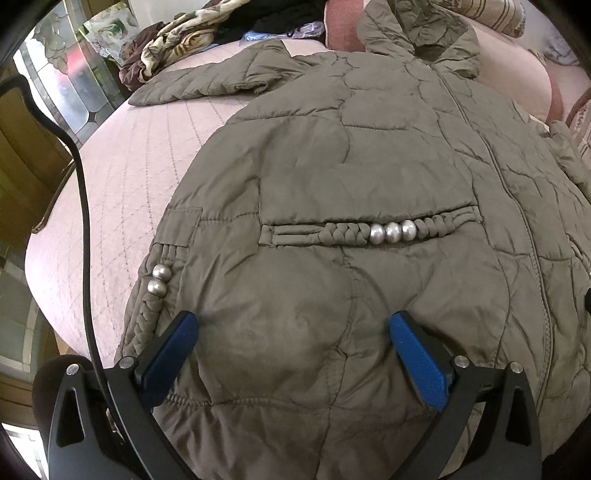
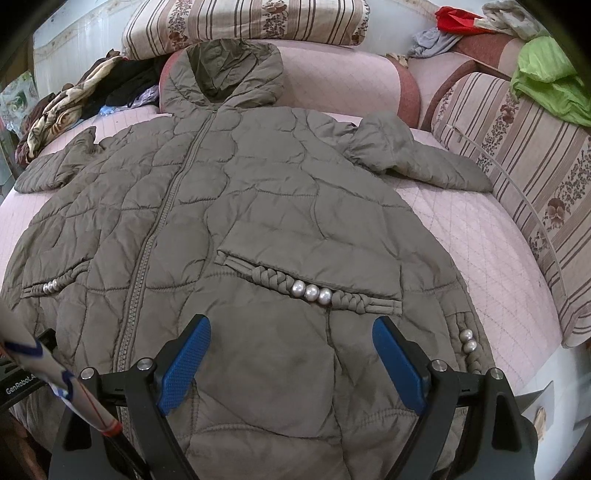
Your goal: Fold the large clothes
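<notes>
Olive quilted hooded jacket (image 2: 258, 206) lies flat, front up, zipped, on the pink quilted bed cover (image 2: 480, 236). Hood (image 2: 225, 70) points at the striped pillow (image 2: 243, 22), both sleeves splayed out sideways, hem nearest the grippers.

Left gripper (image 1: 293, 332) hovers over the lower panel below the braided pocket trim with three pearl beads (image 1: 393, 232), jaws spread wide, nothing between the pads. Can't tell if the tips touch the fabric. Right gripper (image 2: 291, 341) sits over the matching lower panel on the other side of the zipper (image 2: 147, 258), jaws also spread, pinching nothing.

My read: nothing folded yet, this is setup for the first grab. Suggestions:
- Puffy fill is slippery and springy. Bite deep, take both layers, not just the shell.
- Avoid the beads at the pockets and side seams (image 2: 467, 339); pads won't seat on them.
- Probably sleeves inward first, then sides, then hem toward the hood. Sleeve (image 2: 424, 162) on the right gripper's side is bunched at the shoulder; flatten it before folding.
- Move both hands together so the zipper line stays straight.
- Black cable (image 1: 83, 206) beside the left gripper: keep it off the jacket.

Clothes heap (image 2: 74, 103) at the far corner is well clear.
</notes>
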The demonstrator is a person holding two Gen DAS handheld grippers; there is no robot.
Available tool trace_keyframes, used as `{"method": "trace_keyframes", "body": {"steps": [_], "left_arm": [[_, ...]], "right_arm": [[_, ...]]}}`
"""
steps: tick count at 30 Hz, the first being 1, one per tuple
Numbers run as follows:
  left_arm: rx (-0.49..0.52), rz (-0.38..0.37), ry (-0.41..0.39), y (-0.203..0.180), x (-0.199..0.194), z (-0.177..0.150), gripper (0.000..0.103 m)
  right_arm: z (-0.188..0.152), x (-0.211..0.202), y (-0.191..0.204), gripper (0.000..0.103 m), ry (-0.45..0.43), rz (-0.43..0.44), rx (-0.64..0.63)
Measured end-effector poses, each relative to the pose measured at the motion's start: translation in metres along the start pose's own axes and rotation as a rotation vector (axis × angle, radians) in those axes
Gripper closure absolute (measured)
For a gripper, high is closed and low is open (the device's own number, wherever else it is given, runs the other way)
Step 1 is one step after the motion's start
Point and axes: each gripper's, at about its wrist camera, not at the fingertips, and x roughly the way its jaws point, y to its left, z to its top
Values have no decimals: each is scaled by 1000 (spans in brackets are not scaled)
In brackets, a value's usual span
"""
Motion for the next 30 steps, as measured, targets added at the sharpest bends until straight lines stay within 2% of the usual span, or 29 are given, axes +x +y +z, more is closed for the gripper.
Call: {"method": "trace_keyframes", "body": {"steps": [3,16,22,30], "left_arm": [[4,-4,15,0,2,2,0],[25,10,-30,0,-12,4,2],[-4,17,-136,10,-49,9,2],[-41,37,-323,26,-110,17,2]], "right_arm": [[0,0,0,11,-1,-1,-1],[-1,-14,-1,11,-19,7,-5],[6,-32,-3,11,-50,7,-22],[24,-61,-5,11,-109,3,-49]]}}
